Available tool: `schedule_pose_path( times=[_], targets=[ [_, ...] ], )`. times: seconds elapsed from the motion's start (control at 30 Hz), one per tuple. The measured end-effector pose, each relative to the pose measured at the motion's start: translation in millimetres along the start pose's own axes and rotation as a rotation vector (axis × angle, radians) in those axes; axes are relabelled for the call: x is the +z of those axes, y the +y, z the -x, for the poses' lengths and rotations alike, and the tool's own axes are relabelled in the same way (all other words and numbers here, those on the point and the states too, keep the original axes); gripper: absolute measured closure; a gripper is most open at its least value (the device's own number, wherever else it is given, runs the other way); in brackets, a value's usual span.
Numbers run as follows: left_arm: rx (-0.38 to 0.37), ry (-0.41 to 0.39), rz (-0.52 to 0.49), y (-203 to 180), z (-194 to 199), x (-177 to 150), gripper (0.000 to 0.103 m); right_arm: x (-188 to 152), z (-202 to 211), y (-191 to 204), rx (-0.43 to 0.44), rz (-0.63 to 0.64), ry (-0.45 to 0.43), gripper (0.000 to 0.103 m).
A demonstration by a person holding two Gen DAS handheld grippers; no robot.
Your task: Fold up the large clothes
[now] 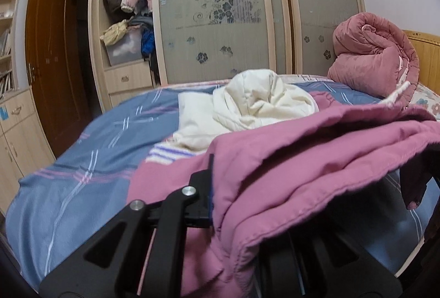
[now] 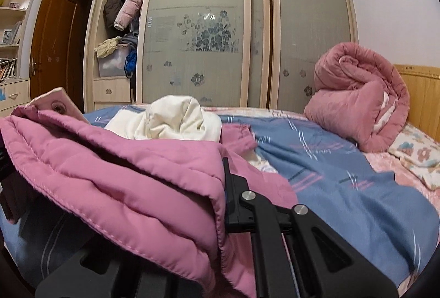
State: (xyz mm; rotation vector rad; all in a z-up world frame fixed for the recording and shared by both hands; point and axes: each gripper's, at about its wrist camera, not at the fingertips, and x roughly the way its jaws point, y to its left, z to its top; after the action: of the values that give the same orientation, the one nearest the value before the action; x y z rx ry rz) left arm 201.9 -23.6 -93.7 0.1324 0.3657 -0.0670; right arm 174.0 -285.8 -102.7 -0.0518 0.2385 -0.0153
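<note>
A large pink quilted garment [image 1: 302,160] hangs between both grippers above the bed and also fills the right wrist view [image 2: 123,174]. My left gripper [image 1: 217,199] is shut on its left end; only the left finger [image 1: 202,188] shows, the other is under the cloth. My right gripper [image 2: 220,193] is shut on its right end; only the right finger [image 2: 233,188] shows. A snap button [image 2: 57,107] shows on a pale facing at the garment's far left.
A cream garment [image 1: 255,105] lies crumpled on the blue patterned bedsheet [image 1: 82,174], behind the pink one. A rolled pink quilt [image 2: 357,105] sits by the wooden headboard [image 2: 423,97]. A wardrobe with sliding doors [image 2: 198,28] stands behind the bed.
</note>
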Motion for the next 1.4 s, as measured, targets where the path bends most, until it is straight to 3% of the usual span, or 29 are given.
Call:
schedule_pose_path(
  times=[0.37, 0.67, 0.93, 1.13, 1.2, 1.27, 1.3, 1.4],
  targets=[
    [0.035, -0.045, -0.057, -1, -34, 57, 0.096, 44, -39, -1, -0.017, 0.041, -0.063, 0.097],
    [0.038, 0.006, -0.149, 0, -91, 114, 0.095, 87, -92, -4, -0.011, 0.051, -0.045, 0.097],
    [0.012, 0.15, -0.239, 6, -204, 173, 0.094, 131, -194, -7, -0.008, 0.039, 0.074, 0.097],
    [0.019, 0.342, -0.275, -1, -322, 180, 0.092, 131, -299, -9, -0.015, 0.023, 0.217, 0.095],
    [0.045, 0.383, -0.325, -12, -359, 170, 0.089, 122, -329, -7, -0.026, 0.038, 0.262, 0.086],
    [0.063, 0.405, -0.357, -21, -380, 160, 0.087, 107, -358, -8, -0.047, 0.055, 0.309, 0.069],
    [0.069, 0.415, -0.367, -26, -392, 153, 0.087, 102, -366, -7, -0.056, 0.061, 0.325, 0.055],
    [0.09, 0.406, -0.37, -34, -411, 140, 0.087, 81, -391, -12, -0.095, 0.073, 0.352, 0.036]
  ],
)
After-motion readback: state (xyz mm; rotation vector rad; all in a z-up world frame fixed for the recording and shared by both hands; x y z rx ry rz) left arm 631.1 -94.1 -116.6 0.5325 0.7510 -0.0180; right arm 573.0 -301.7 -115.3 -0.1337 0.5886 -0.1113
